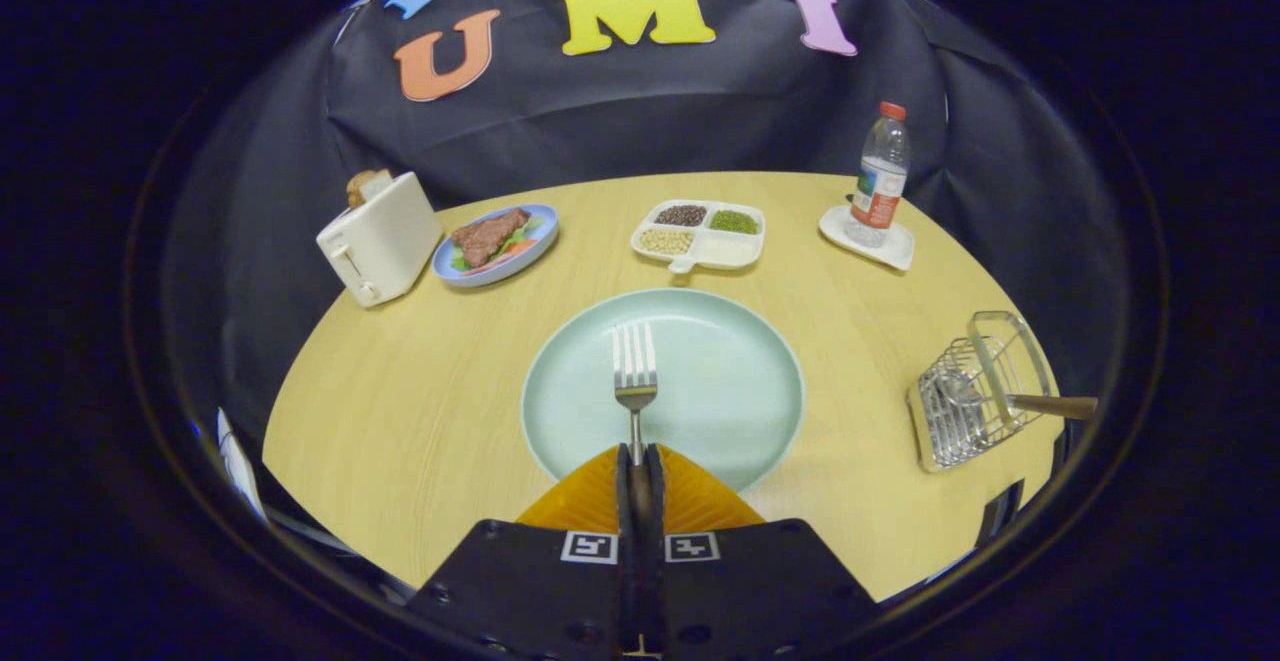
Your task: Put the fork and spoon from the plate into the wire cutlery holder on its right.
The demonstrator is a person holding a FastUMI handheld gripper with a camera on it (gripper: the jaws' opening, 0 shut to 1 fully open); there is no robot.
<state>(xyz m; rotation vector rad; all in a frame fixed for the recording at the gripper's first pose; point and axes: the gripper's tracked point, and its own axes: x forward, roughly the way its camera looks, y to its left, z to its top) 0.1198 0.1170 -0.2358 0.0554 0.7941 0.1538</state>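
Gripper (637, 461) clamped on fork (634, 366) handle — above plate (760, 341).

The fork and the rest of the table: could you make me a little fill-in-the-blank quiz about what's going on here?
1. The tongs are shut on the handle of the ____.
2. The fork's prongs lie over the pale green ____.
3. A wooden-handled utensil already sits in the wire ____.
4. The bottle has a ____ cap.

Missing words: fork; plate; holder; red.
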